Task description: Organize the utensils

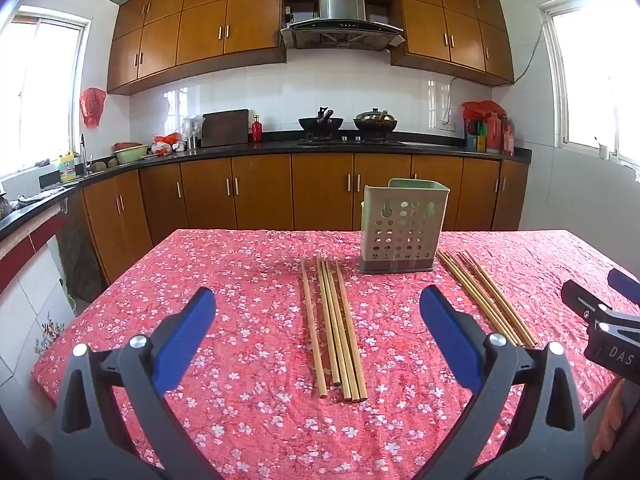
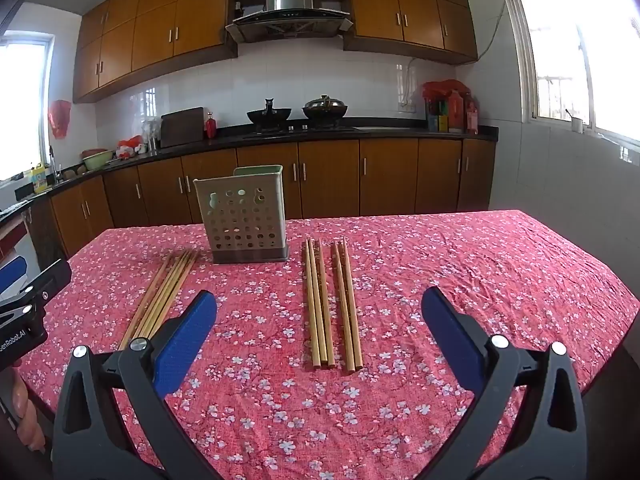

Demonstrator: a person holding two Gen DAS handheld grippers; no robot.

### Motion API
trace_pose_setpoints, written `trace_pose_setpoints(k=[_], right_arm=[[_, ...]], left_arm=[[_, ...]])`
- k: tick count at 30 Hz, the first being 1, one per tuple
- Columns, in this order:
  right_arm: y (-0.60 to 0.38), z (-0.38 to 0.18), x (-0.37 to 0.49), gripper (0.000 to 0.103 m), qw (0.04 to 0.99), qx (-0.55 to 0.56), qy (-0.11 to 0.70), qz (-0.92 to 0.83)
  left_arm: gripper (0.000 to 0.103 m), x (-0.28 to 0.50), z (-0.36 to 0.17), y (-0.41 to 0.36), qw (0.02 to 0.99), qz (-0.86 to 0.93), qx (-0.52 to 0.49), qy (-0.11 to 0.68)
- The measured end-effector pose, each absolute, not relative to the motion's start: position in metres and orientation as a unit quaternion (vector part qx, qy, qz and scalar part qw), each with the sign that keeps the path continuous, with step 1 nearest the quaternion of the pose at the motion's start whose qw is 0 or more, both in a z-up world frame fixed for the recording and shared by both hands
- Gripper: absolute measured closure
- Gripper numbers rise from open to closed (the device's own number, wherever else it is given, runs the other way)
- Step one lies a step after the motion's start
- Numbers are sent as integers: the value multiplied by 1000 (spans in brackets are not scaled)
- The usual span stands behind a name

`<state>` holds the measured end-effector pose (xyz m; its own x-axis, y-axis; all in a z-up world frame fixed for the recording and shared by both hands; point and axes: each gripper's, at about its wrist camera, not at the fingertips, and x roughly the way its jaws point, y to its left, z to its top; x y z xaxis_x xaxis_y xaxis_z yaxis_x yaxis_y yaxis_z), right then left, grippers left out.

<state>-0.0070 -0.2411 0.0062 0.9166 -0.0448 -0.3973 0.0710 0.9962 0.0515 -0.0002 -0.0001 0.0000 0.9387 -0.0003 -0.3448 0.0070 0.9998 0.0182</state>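
**Both grippers wide open, chopsticks lying lengthwise straight ahead**

Nearest the lens, left gripper (image 1: 318, 336): blue pads (image 1: 184, 336) spread wide, nothing between them, held above the flowered tablecloth (image 1: 248, 420). Directly ahead and between the open fingers, left bundle of chopsticks (image 1: 334, 332), flat on the cloth, long axis running away from the camera, near ends closest, far ends pointing toward the kitchen counter. Further out and a little to the right, perforated holder (image 1: 402, 228), standing upright near the far edge of the table, apparently empty as far as can be told through the holes. Beyond the right finger, second bundle of chopsticks (image 1: 486, 298), angled, partly hidden by the finger.

Same picture from the other side: right gripper (image 2: 320, 336) equally wide open and holding nothing, above the cloth. Straight ahead between its fingers, that second bundle (image 2: 332, 304), split into a group of three and a pair with a narrow gap, again lengthwise along the view. Holder (image 2: 244, 216) ahead and to the left; left bundle (image 2: 164, 296) further left, slanting behind the left finger.

Judged from this: each bundle nearer its own gripper, each lined up with the fingers' forward direction, so a grasp across the sticks' width looks possible without much turning. Holder between the two bundles and beyond them, roughly equally reachable. No chopstick yet in the holder, so the sorting seems at its start.
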Motion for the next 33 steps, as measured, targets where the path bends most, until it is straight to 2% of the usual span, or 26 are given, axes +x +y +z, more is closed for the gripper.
trace_pose_setpoints(k=[33], right_arm=[[-241, 6, -7, 2, 978, 32, 202, -30]], left_arm=[[4, 1, -1, 0, 984, -1, 11, 177]])
